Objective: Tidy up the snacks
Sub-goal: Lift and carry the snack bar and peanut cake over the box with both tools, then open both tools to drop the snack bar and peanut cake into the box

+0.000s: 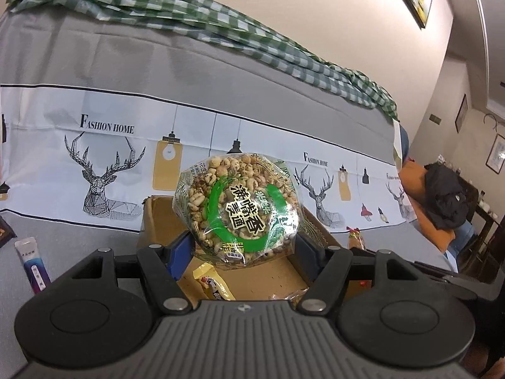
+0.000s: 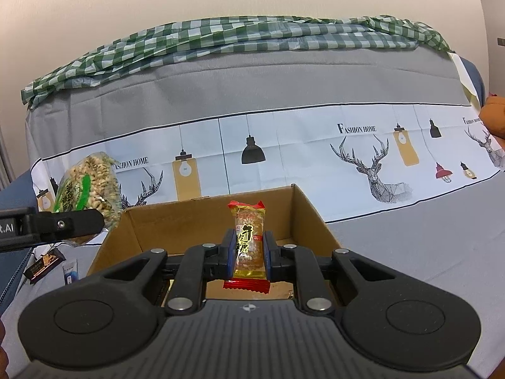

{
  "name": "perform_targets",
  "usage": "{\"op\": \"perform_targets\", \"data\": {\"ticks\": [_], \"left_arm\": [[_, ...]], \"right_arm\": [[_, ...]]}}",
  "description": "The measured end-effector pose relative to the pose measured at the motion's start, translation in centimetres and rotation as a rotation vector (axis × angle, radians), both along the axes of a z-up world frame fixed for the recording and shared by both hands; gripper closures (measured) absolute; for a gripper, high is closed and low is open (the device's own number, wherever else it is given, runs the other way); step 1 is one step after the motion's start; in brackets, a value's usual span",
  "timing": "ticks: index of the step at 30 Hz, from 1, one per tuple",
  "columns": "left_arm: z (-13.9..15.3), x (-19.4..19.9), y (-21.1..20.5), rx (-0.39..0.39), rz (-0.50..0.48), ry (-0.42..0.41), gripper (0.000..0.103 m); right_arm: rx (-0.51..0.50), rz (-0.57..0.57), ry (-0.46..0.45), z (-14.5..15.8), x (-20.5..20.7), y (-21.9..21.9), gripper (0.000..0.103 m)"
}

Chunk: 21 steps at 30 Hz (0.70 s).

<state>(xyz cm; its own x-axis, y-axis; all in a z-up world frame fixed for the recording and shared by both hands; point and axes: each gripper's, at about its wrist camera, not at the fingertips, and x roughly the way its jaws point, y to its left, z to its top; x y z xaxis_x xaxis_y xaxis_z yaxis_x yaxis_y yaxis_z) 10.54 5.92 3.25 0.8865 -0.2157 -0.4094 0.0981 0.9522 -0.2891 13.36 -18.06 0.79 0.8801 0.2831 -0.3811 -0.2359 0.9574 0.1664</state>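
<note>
My left gripper [image 1: 243, 246] is shut on a round puffed-grain snack pack [image 1: 238, 203] with a green ring label, held above the open cardboard box [image 1: 157, 221]. The pack also shows in the right wrist view [image 2: 88, 186], left of the box [image 2: 303, 208]. My right gripper [image 2: 249, 249] is shut on a small peanut candy [image 2: 249, 240] in a gold and red wrapper, held upright over the box. A yellow snack wrapper [image 1: 213, 282] lies on the box floor.
The box stands on a grey cloth with a deer and lamp print [image 2: 378, 170]. A small blue-white tube [image 1: 33, 263] and a dark bar [image 2: 42, 265] lie left of the box. A green checked cloth [image 1: 189, 15] lies at the back.
</note>
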Motion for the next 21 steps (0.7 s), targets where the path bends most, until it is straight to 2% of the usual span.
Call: {"op": "perform_targets", "data": {"ticks": [21], "left_arm": [[-0.29, 0.47, -1.04, 0.019, -0.047, 0.006, 0.029]], "right_arm": [[-0.009, -0.019, 0.006, -0.15, 0.26, 0.13, 0.085]]}}
